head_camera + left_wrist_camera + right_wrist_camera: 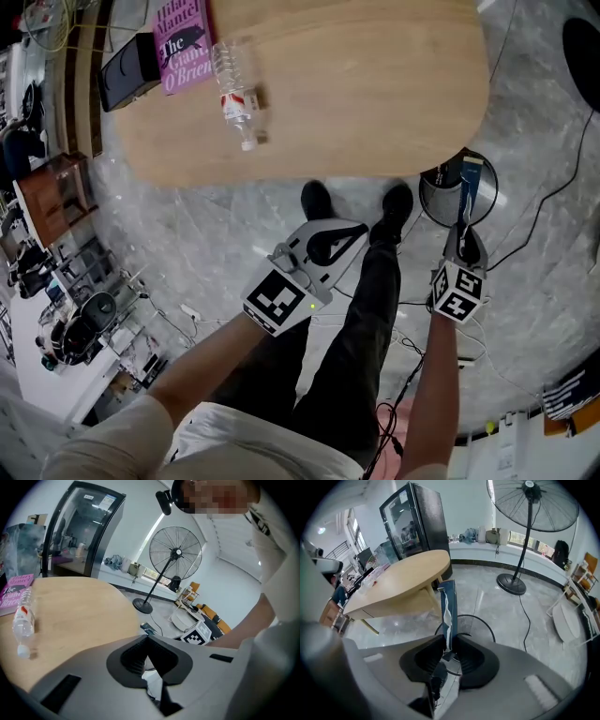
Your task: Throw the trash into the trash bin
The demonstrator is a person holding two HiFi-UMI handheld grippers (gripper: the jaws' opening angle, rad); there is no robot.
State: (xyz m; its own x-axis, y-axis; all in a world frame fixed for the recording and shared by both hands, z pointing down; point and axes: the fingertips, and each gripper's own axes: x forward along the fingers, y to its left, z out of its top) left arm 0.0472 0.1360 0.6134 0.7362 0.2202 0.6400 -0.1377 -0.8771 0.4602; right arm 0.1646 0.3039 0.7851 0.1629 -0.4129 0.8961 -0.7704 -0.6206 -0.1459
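My right gripper (463, 234) is shut on a flat blue package (470, 184) with a torn white edge. It holds the package upright just above the round black wire trash bin (427, 195) on the floor by the table. In the right gripper view the package (447, 609) stands up between the pads, with the bin's rim (480, 620) right behind it. My left gripper (360, 229) hangs over the floor to the left of the bin, shut with nothing in it (149, 639). A clear plastic bottle (236, 89) lies on the wooden table (375, 84).
A pink book (183, 42) and a black box (127, 70) lie at the table's left end. The person's black shoes (317, 199) stand between table and grippers. Cables run across the grey floor. A standing fan (529, 508) and a glass-door fridge (412, 522) stand beyond.
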